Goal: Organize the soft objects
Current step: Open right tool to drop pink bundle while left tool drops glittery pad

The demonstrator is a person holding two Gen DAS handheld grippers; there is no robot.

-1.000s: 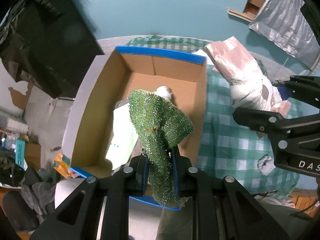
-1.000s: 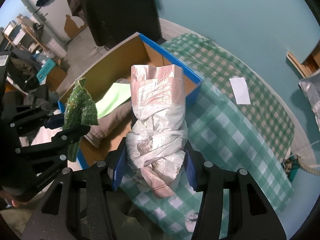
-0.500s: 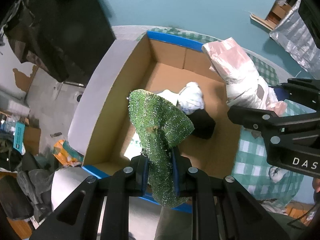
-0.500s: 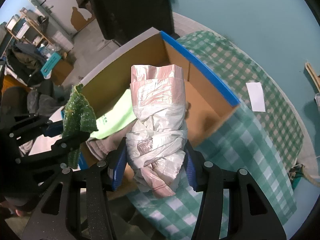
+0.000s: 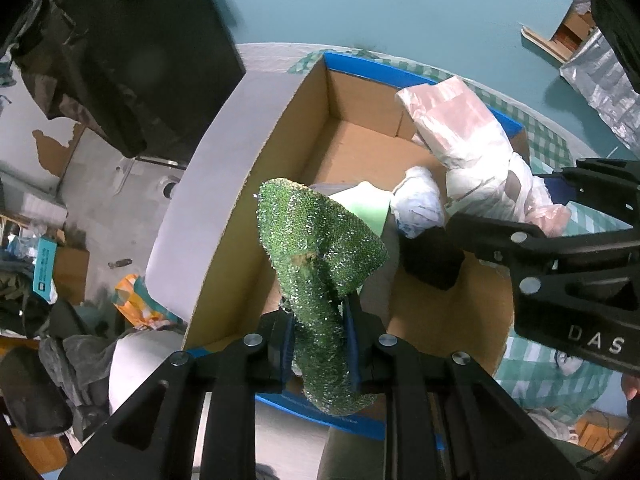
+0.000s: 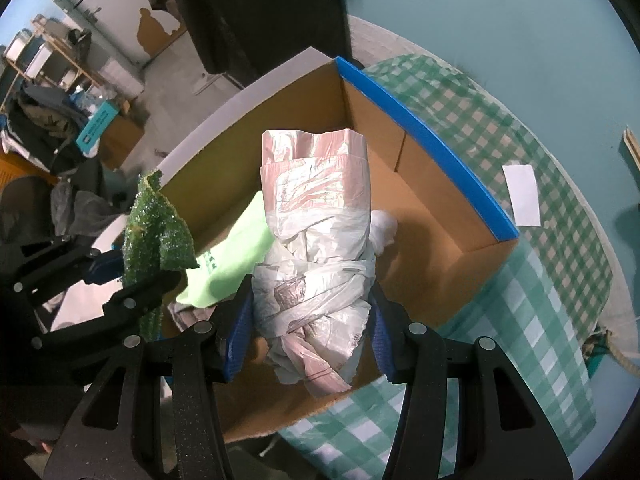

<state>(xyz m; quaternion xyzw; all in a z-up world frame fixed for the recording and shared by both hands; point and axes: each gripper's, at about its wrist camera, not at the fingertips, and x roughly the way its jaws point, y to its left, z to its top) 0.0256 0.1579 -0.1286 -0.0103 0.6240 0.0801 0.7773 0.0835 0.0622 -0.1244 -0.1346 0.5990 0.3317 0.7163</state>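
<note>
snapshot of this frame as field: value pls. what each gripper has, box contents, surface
left gripper: jaws just opening, green scouring cloth between them
right gripper: around knotted plastic bag bundle
both loads: over cardboard box
box contents: light green cloth, white bundle, black item
surface: green checked tablecloth

Dim, cool teal cast in both views. Heavy fisheye bending with black corners. Dark backdrop smeared by blur at top. Soft shadows inside cardboard box (image 6: 432, 216).
</note>
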